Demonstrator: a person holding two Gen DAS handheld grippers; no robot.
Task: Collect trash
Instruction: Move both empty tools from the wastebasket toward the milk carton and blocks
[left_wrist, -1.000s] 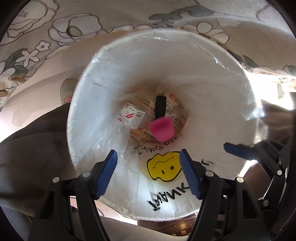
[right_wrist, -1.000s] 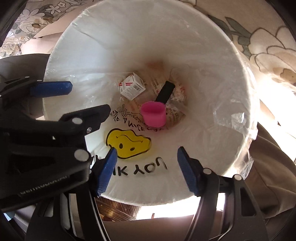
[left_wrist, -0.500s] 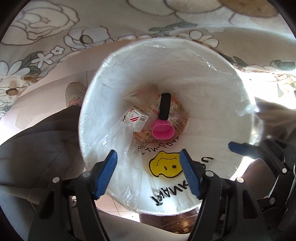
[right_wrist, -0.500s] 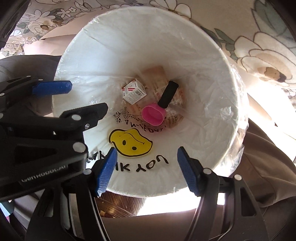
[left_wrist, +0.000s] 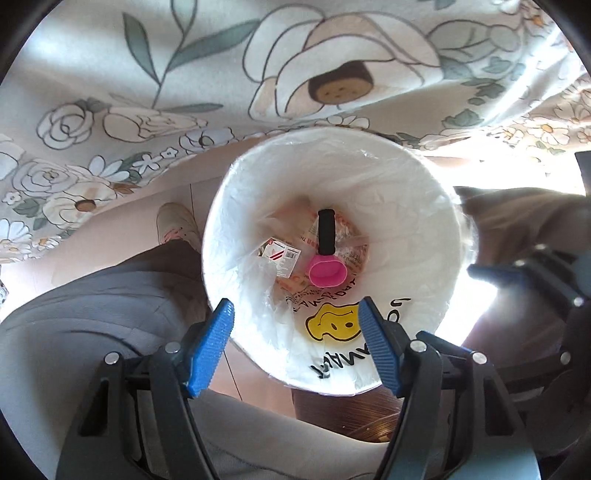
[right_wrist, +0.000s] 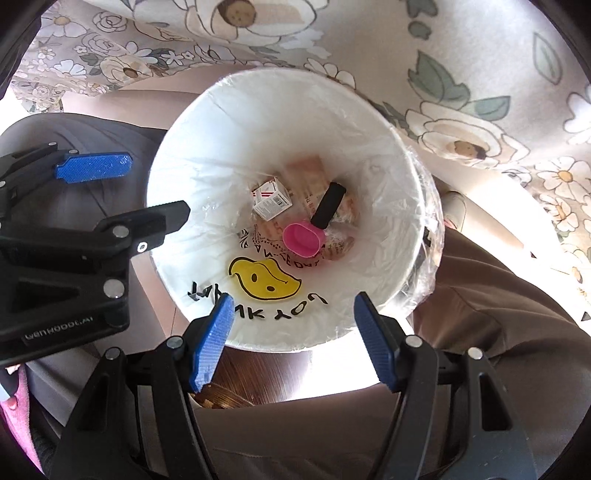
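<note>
A white trash bin (left_wrist: 413, 206) lined with a clear bag bearing a yellow smiley (left_wrist: 334, 325) stands below both grippers; it also shows in the right wrist view (right_wrist: 207, 147). At its bottom lie a pink cup (left_wrist: 327, 272) (right_wrist: 303, 239), a black cylinder (left_wrist: 326, 230) (right_wrist: 328, 205), a small red-and-white carton (left_wrist: 280, 256) (right_wrist: 271, 197) and printed wrappers. My left gripper (left_wrist: 295, 347) is open and empty above the bin's near rim. My right gripper (right_wrist: 293, 341) is open and empty too; the left gripper (right_wrist: 122, 192) shows at its left.
A floral tablecloth (left_wrist: 184, 92) (right_wrist: 480, 74) hangs beyond the bin. The person's grey and brown trouser legs (left_wrist: 92, 314) (right_wrist: 498, 314) flank the bin, with a shoe (left_wrist: 173, 225) on the pinkish floor. Dark wooden furniture (right_wrist: 266, 376) sits under the near rim.
Both grippers have risen away from the bin, which now looks smaller with more tablecloth in view. The trash inside has not moved. Both stay open.
</note>
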